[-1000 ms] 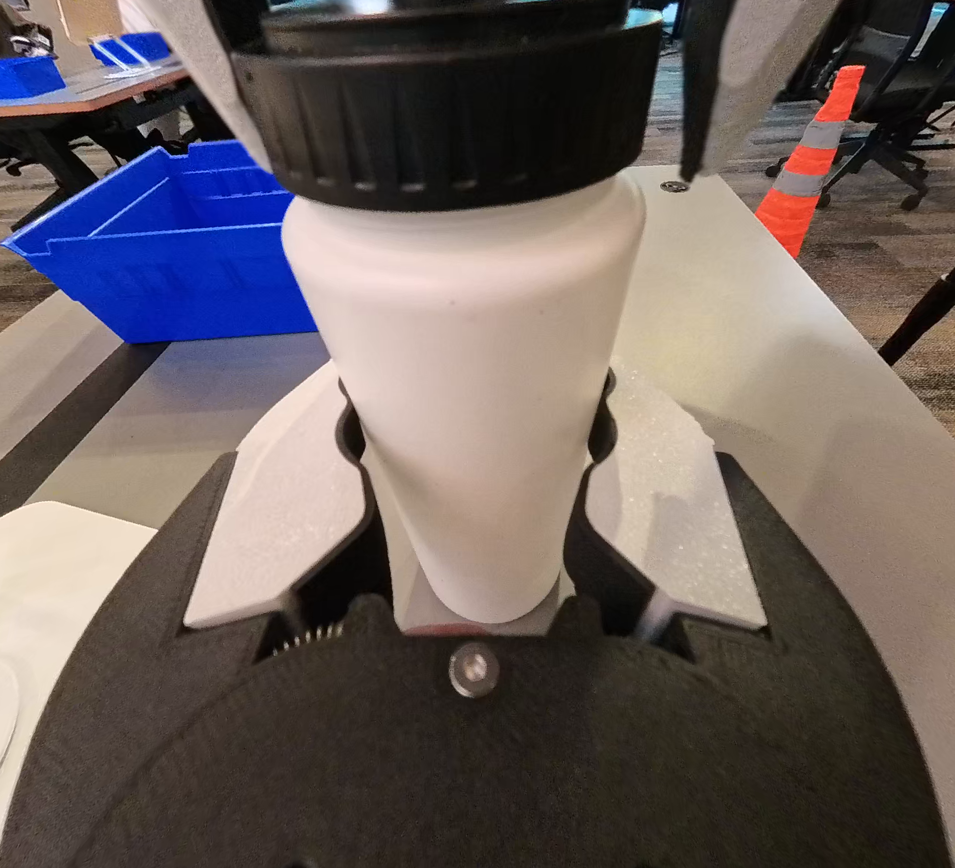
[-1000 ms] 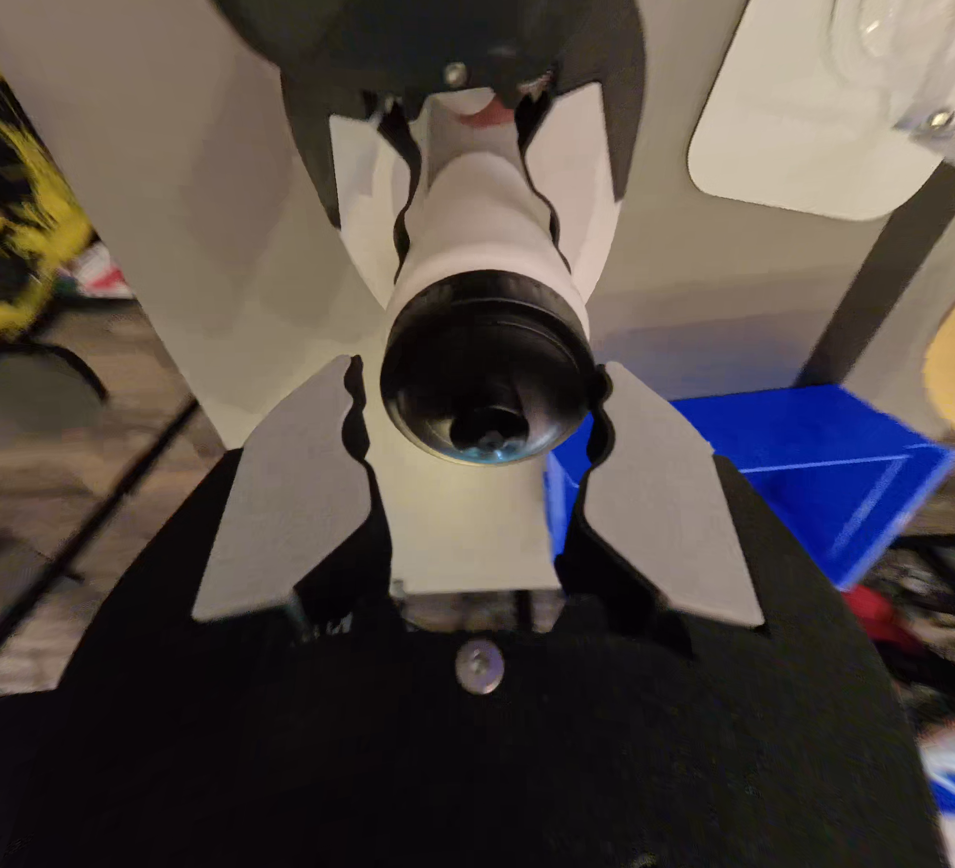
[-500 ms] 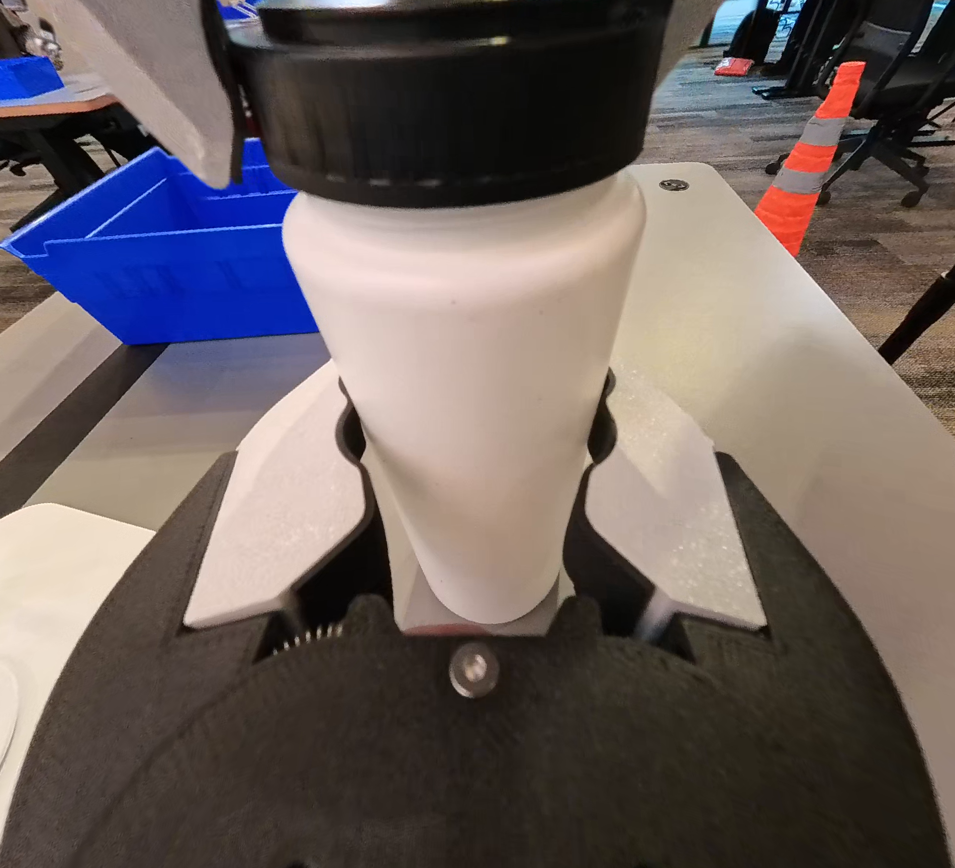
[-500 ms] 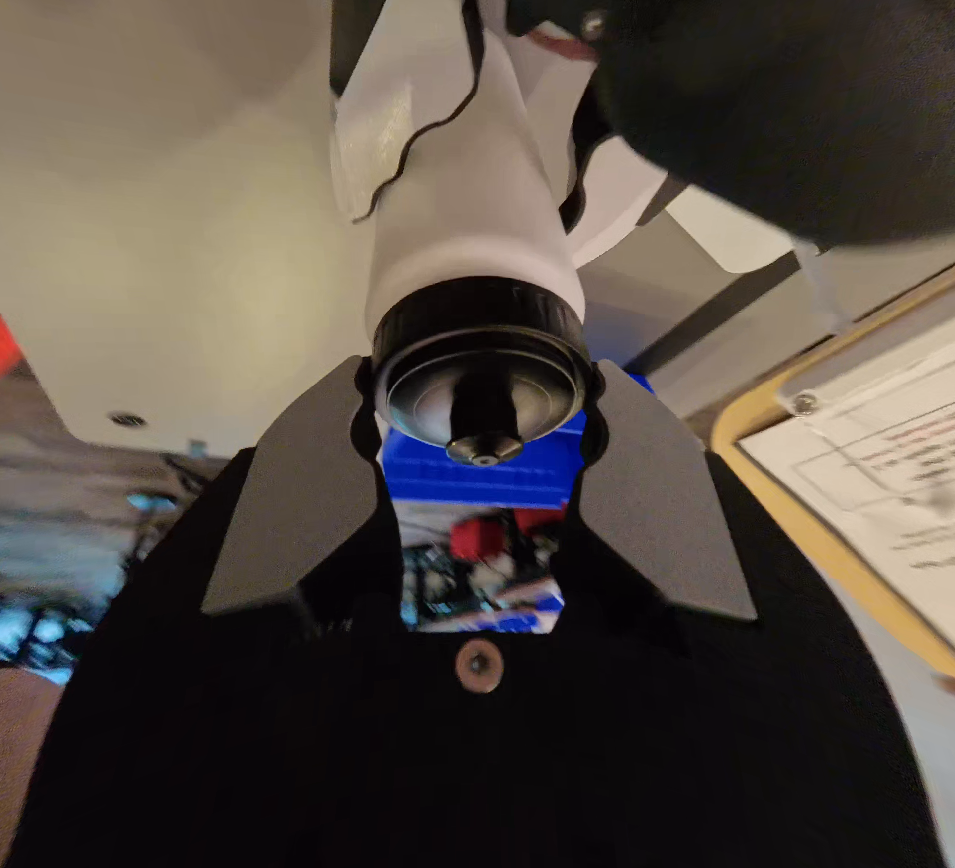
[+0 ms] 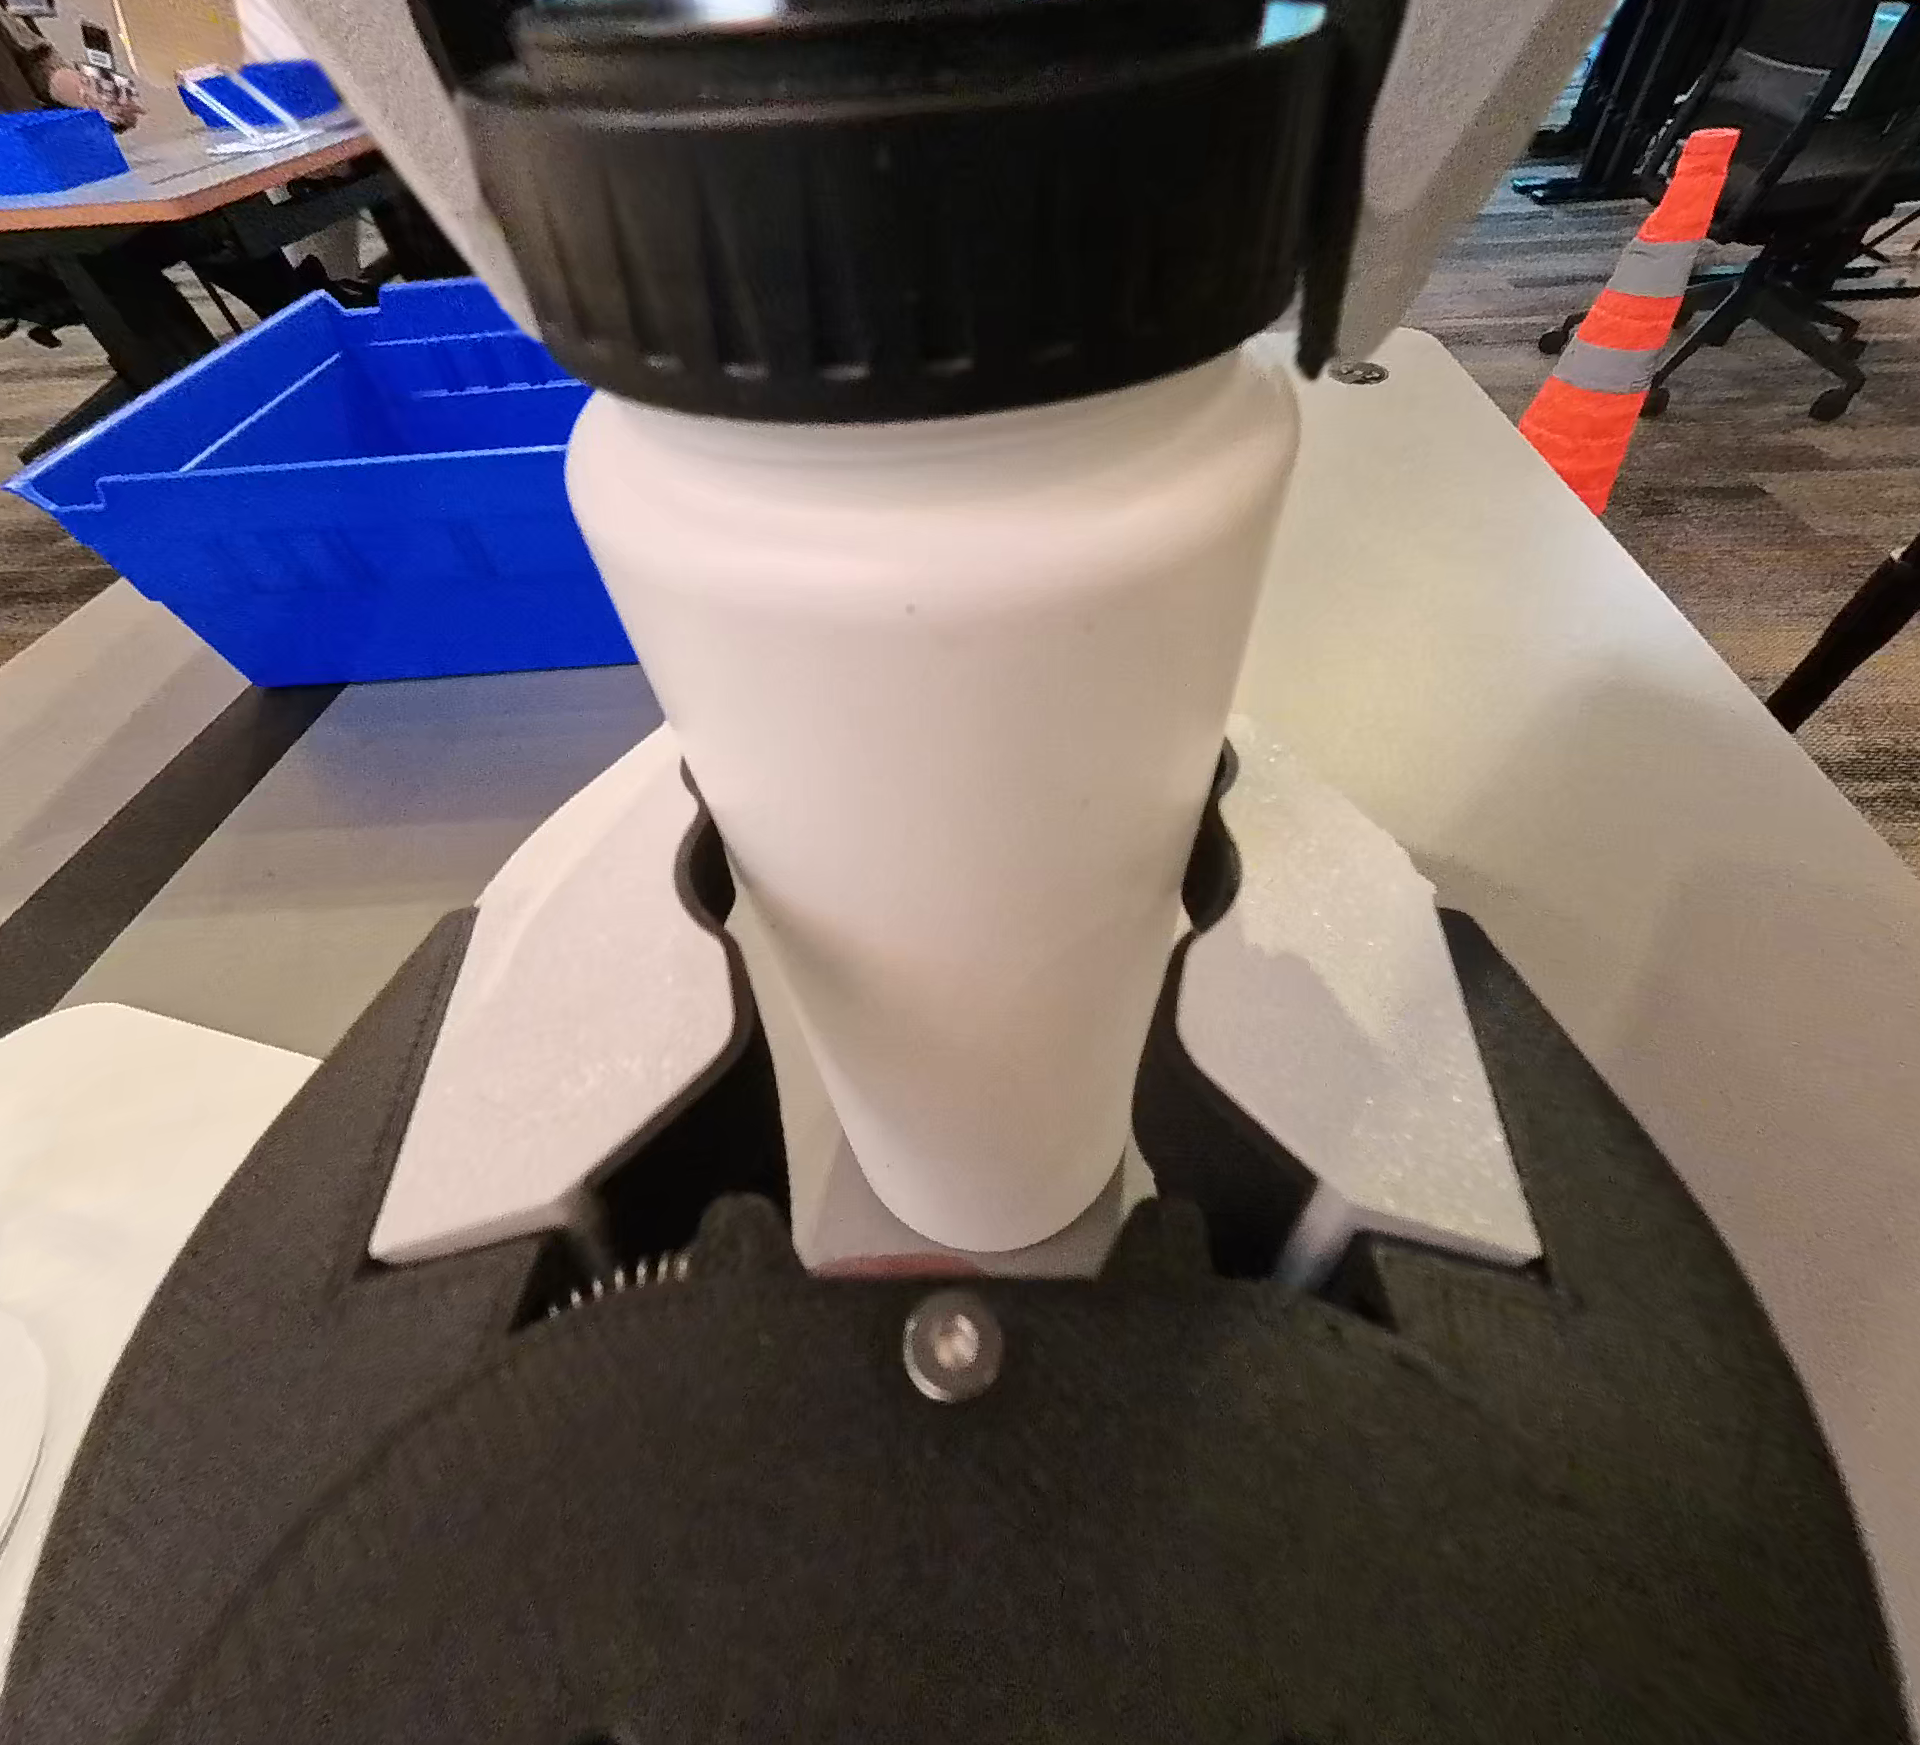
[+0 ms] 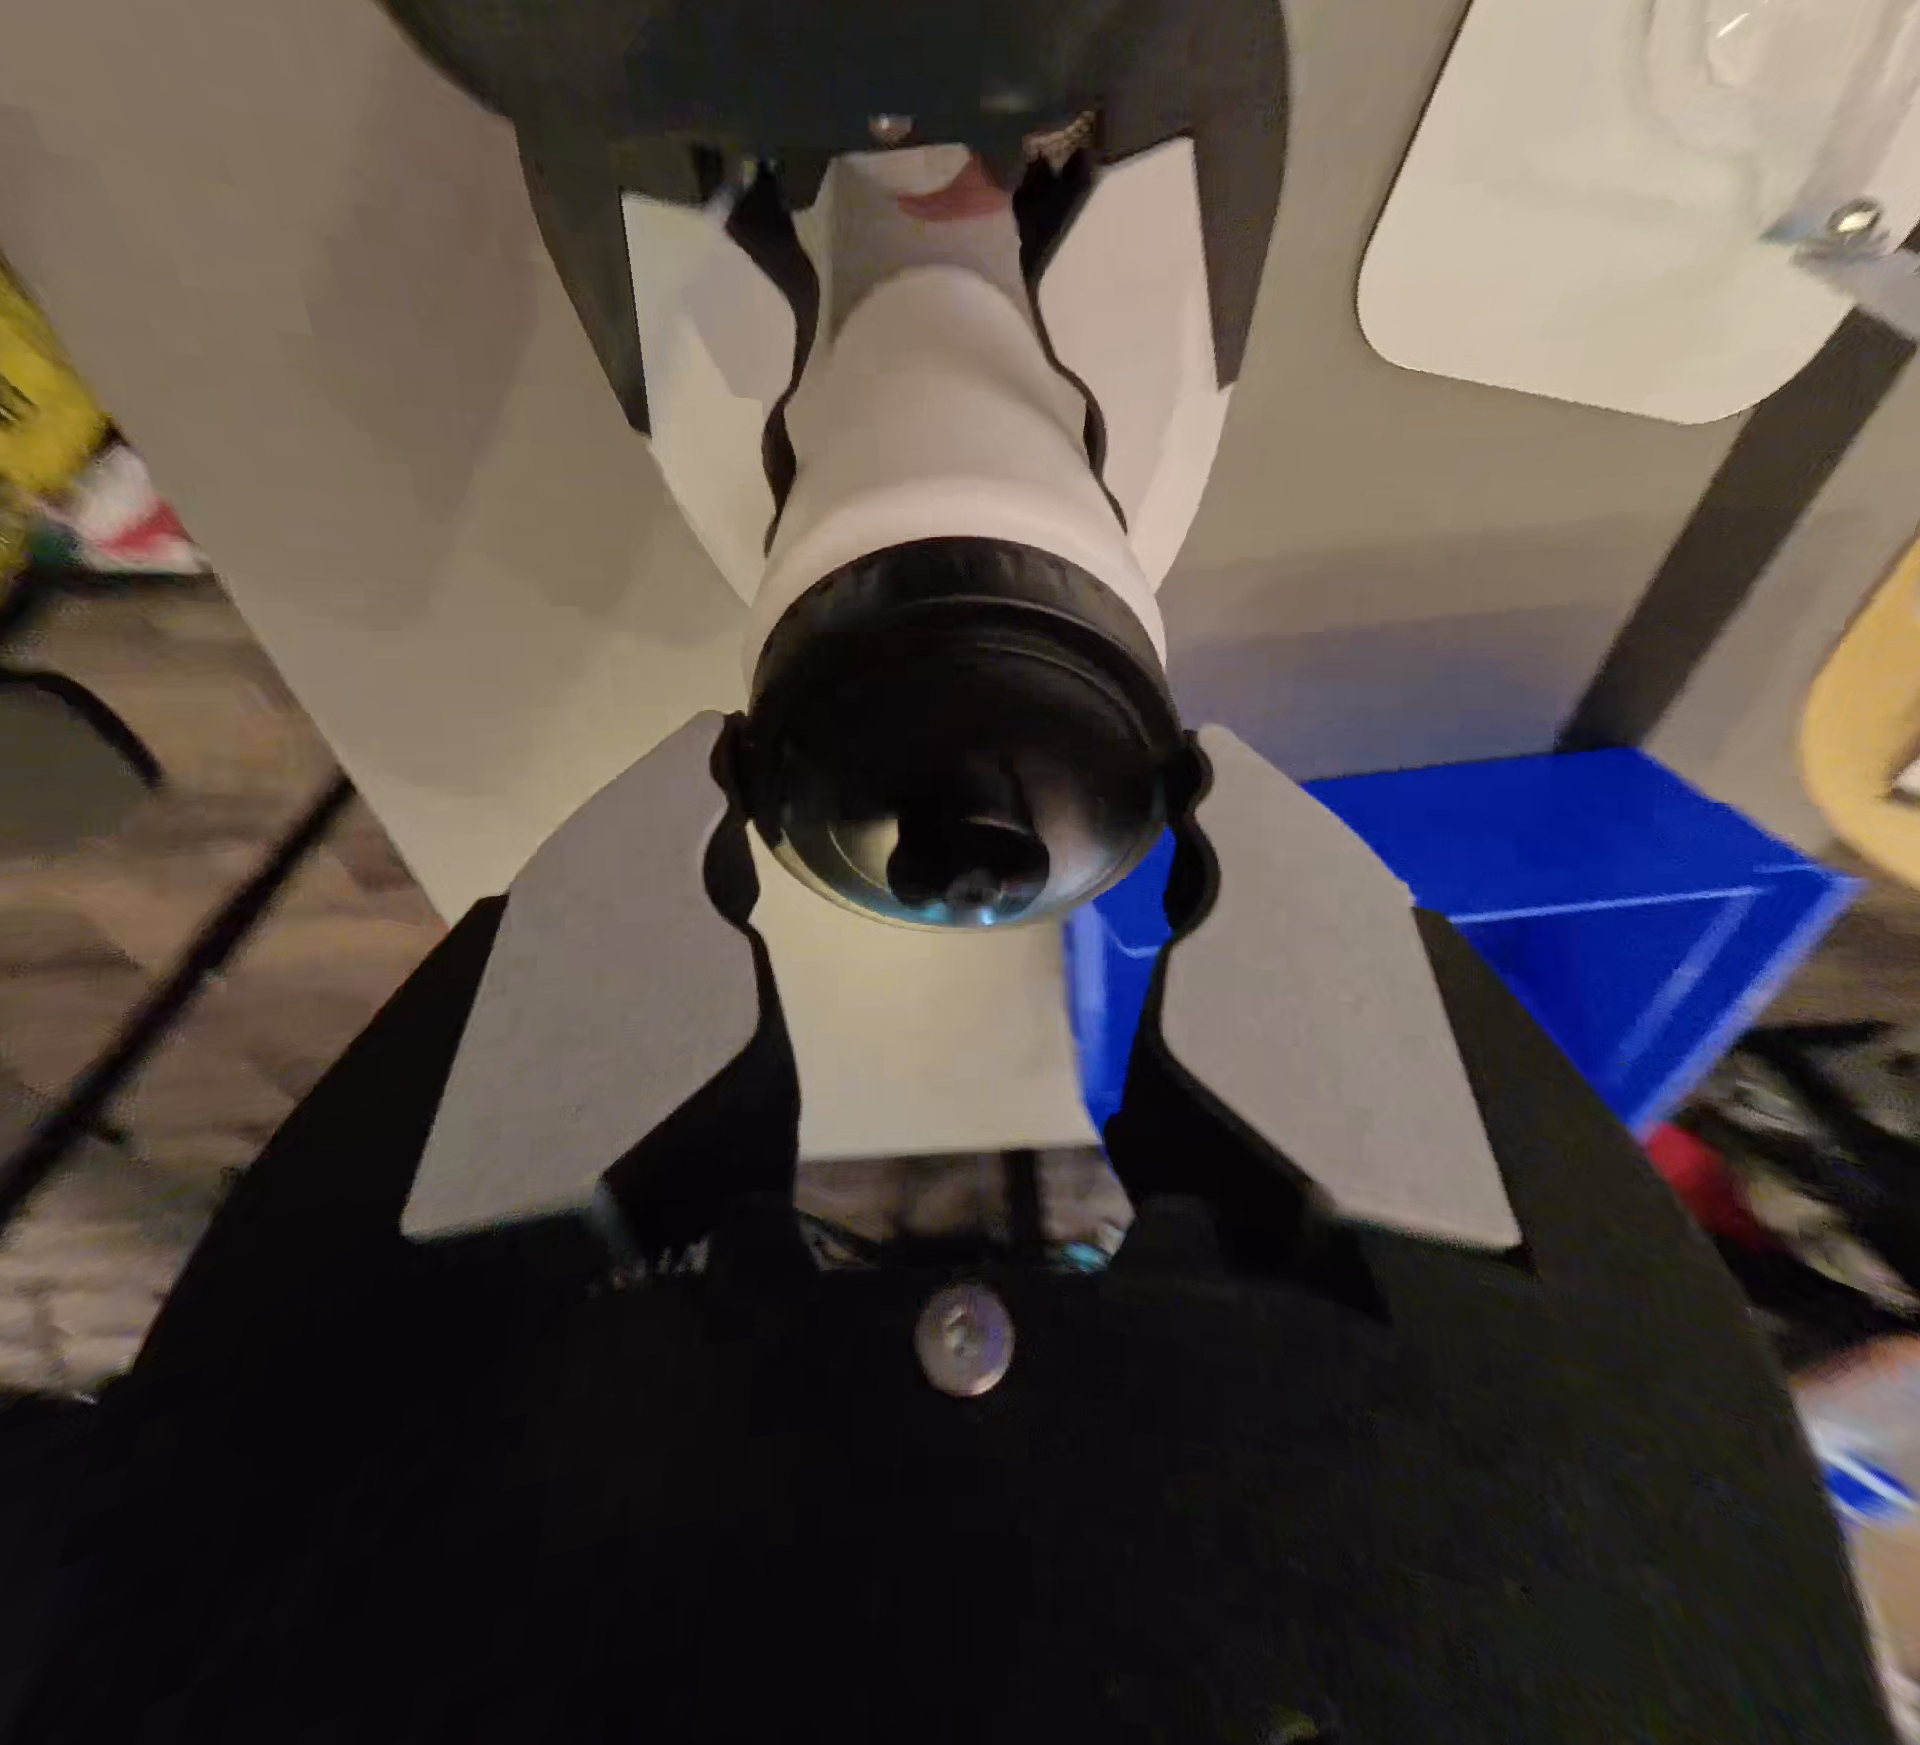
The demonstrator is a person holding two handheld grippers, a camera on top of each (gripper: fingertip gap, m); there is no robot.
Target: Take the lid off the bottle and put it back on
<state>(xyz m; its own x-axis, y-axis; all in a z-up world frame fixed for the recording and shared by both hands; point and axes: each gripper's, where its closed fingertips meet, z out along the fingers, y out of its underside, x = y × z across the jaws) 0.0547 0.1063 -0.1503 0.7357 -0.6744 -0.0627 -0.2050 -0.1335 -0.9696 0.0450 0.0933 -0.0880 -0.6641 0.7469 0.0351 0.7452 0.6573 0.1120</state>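
Right hand-held gripper (image 6: 961,760) has swung back round, gripping the lid (image 6: 956,739): prob. mid-twist. Left hand-held gripper (image 5: 951,854) keeps bottle (image 5: 935,760) clamped; lid looks seated

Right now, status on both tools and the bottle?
Left tool shut on bottle. Right tool shut on lid. Lid seated. Nothing in the way.

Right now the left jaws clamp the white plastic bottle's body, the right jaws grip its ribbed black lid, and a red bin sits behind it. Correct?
Not quite: the bin is blue, not red, as the left wrist view shows. The white plastic bottle and ribbed black lid are held as you say.
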